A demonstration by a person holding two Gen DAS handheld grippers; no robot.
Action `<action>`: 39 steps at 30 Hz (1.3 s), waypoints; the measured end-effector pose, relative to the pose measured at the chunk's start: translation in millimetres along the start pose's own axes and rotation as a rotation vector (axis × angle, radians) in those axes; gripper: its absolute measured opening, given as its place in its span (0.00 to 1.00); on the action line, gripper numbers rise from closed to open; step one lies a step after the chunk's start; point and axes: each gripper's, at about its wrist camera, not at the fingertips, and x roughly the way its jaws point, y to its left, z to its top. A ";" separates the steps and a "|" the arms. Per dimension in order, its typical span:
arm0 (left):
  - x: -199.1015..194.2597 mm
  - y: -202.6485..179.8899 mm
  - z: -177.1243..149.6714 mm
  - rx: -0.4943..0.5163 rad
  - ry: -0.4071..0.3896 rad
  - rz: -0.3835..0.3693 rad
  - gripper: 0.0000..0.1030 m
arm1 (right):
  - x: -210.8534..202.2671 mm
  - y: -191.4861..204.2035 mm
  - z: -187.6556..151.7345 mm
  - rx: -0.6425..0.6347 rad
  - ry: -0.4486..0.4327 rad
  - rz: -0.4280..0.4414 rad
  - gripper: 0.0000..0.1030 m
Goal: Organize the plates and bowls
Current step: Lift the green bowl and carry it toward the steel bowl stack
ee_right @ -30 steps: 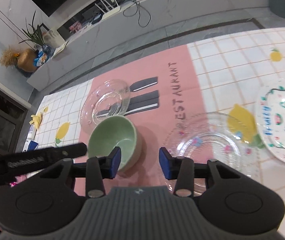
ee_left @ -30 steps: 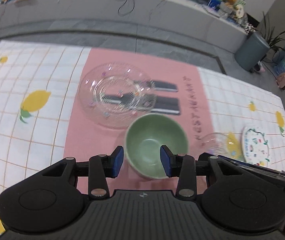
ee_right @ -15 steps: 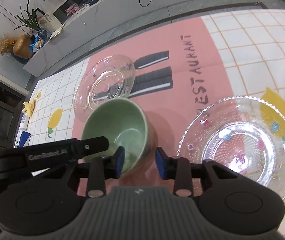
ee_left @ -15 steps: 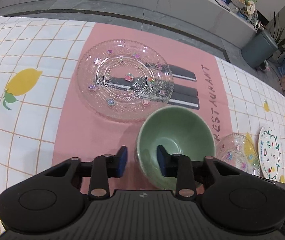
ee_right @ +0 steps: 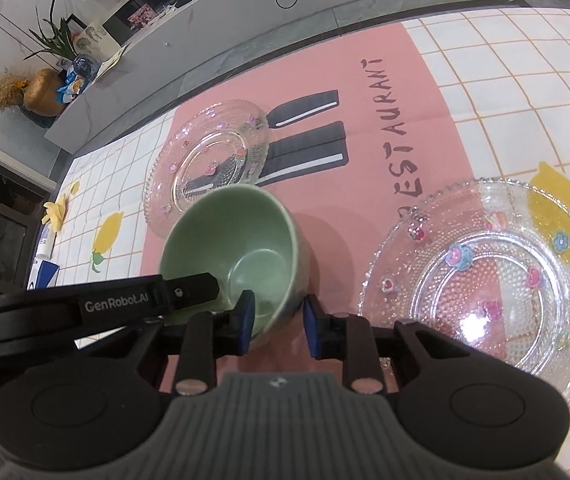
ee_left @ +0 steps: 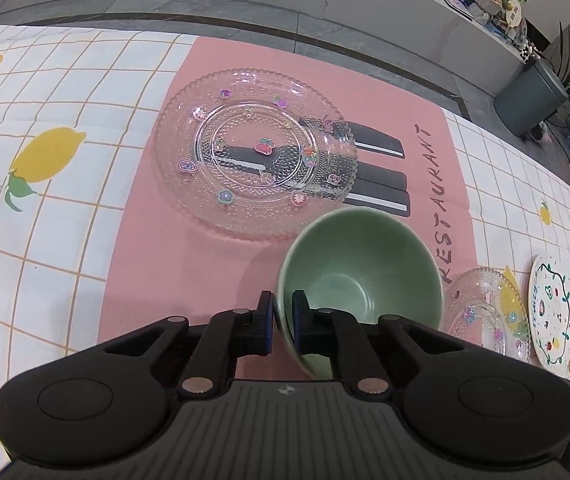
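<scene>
A green bowl [ee_left: 359,268] stands on the pink mat [ee_left: 141,240]; it also shows in the right wrist view [ee_right: 237,248]. My left gripper [ee_left: 283,316] is shut on the bowl's near rim, one finger inside and one outside. My right gripper [ee_right: 277,320] is open, its jaws straddling the bowl's right wall without clamping it. A large clear glass plate [ee_left: 255,152] lies beyond the bowl [ee_right: 205,160]. A second glass plate [ee_right: 489,276] lies right of the bowl [ee_left: 485,312].
A white plate with painted patterns [ee_left: 551,308] lies at the far right on the lemon-print tablecloth [ee_left: 45,120]. The table's far edge runs along a grey floor. A small box [ee_right: 43,276] lies at the left edge.
My left gripper has closed on the bowl's rim. Both grippers have moved forward and closer to the bowl, and the right jaws now flank its side.
</scene>
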 end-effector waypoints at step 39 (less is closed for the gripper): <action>-180.3 1.3 -85.1 -0.126 -0.169 0.012 0.09 | -148.4 69.8 -70.9 -0.126 -0.018 0.160 0.17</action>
